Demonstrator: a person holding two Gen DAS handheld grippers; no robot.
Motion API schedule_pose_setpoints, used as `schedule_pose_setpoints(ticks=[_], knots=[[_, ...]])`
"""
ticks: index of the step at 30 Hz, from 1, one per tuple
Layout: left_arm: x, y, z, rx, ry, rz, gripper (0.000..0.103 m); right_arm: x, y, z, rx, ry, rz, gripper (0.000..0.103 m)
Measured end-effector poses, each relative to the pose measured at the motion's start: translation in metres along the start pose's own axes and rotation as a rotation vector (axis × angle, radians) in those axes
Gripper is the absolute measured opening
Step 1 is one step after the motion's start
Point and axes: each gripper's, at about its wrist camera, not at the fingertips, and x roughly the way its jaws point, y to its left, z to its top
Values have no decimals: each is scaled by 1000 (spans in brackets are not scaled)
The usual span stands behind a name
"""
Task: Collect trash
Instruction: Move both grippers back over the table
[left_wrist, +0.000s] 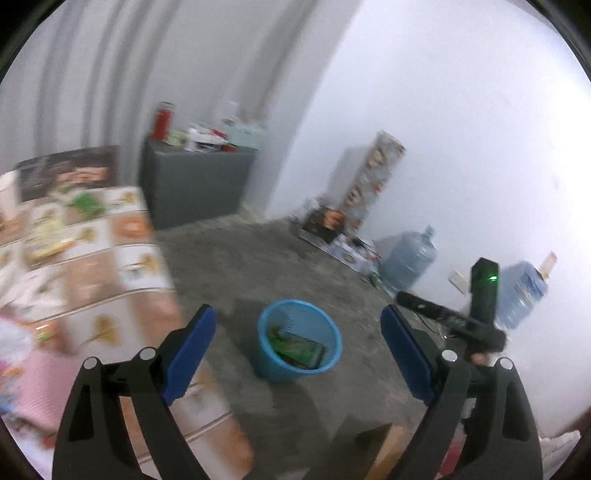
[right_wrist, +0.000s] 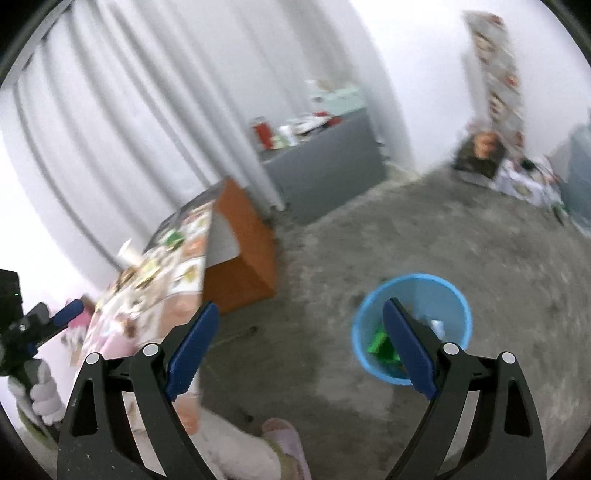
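Both tongs are spread wide and empty: left tongs (left_wrist: 299, 354), right tongs (right_wrist: 301, 347). The round blue plastic bin (left_wrist: 299, 341) stands on the grey concrete floor (left_wrist: 258, 258), holding green wrappers (left_wrist: 297, 350). Risk: heavy motion blur suggests fast travel; a swing could tip the bin. The cloth-covered table (left_wrist: 92, 258) stands near, left, carrying remaining litter.
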Motion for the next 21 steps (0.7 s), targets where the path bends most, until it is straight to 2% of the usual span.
schedule_pose_setpoints(ticks=[4, 10, 15, 18, 21], knots=[[-63, 47, -17, -77, -83, 113, 89, 11, 54, 0, -128, 43, 78, 87], [-143, 115, -54, -188, -160, 270, 88, 44, 151, -11, -344, 137, 229, 88], [-180, 158, -76, -263, -185, 341, 88, 74, 227, -30, -512, 228, 357, 89], [-190, 182, -76, -300, -190, 353, 88, 98, 260, -39, -591, 289, 390, 89], [-193, 202, -66, -283, -169, 352, 88, 114, 286, -46, -657, 328, 408, 89]])
